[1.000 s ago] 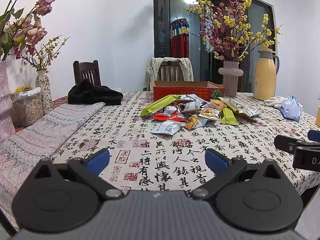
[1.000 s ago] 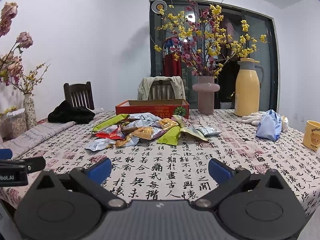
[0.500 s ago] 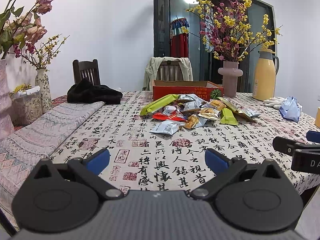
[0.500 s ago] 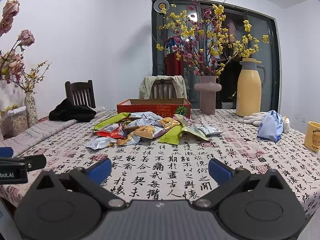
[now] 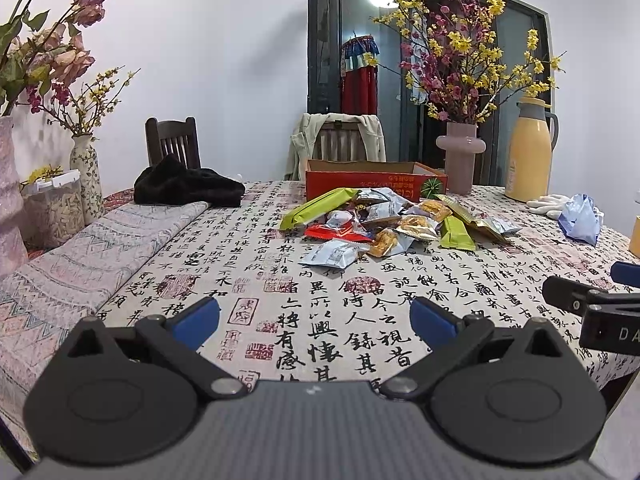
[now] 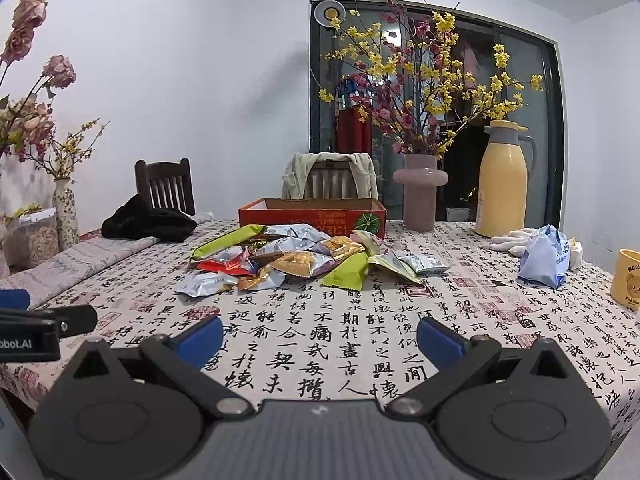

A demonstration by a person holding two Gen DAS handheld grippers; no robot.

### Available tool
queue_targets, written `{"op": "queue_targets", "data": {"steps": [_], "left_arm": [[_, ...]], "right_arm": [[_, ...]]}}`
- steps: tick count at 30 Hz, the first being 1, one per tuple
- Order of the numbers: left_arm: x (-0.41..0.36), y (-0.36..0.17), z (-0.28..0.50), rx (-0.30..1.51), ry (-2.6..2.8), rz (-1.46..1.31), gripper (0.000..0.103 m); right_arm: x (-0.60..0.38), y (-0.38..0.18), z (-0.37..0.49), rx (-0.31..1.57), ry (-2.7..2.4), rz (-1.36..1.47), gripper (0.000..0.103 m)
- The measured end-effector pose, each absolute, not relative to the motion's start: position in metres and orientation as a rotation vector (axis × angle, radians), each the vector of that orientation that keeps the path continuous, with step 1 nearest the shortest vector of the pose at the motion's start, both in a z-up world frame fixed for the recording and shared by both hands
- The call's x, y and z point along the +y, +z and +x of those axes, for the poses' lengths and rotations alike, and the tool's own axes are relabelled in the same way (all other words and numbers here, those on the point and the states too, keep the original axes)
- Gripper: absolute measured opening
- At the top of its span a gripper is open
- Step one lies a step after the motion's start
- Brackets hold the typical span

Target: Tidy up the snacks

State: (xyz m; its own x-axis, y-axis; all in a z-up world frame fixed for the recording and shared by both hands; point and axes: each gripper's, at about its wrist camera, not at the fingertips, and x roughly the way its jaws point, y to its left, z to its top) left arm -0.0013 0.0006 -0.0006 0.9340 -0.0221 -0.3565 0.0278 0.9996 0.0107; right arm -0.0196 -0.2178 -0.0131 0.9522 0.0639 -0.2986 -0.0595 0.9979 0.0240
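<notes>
We look into a room with plain white walls and a dark-framed glass door [image 6: 436, 112] behind the far end of the bench [image 5: 400, 304], which wears a cream tablecloth printed with black calligraphy and red seals. A striped woven cloth [image 5: 92, 264] covers its left side, with a black bundle of fabric [image 5: 188, 186] lying at that cloth's far end. Two wooden chairs stand at the far edge: a dark one [image 6: 165, 186] at the left, and one draped with a pale jacket [image 6: 332, 174] in the middle.

On the bench, the red cardboard box with an open top [image 6: 312, 216] sits at the far middle. Just in front of it, touching its front wall, lies the loose heap of wrapped snacks [image 6: 288, 260], green, silver, red and gold packets overlapping each other. To the right of the box we see a mauve vase holding yellow and pink blossom branches [image 6: 420, 196], then a yellow thermos jug with a grey lid [image 6: 502, 184], white gloves [image 6: 510, 238] and a pale blue plastic bag [image 6: 542, 260]. A yellow mug with a bear print [image 6: 628, 280] stands at the right edge.

Our left claw [image 5: 316, 320] hovers over the near bench with its blue-tipped fingers spread wide, pinching nothing. Our right claw [image 6: 320, 338] is likewise spread and empty, well short of the snacks.
</notes>
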Motion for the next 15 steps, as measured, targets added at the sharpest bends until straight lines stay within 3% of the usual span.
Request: {"op": "queue_targets", "data": {"steps": [15], "left_arm": [[-0.0004, -0.0037, 0.0008, 0.383, -0.028, 0.015, 0.103]], "right_arm": [[-0.2176, -0.0143, -0.0196, 0.302, 0.060, 0.015, 0.103]]}}
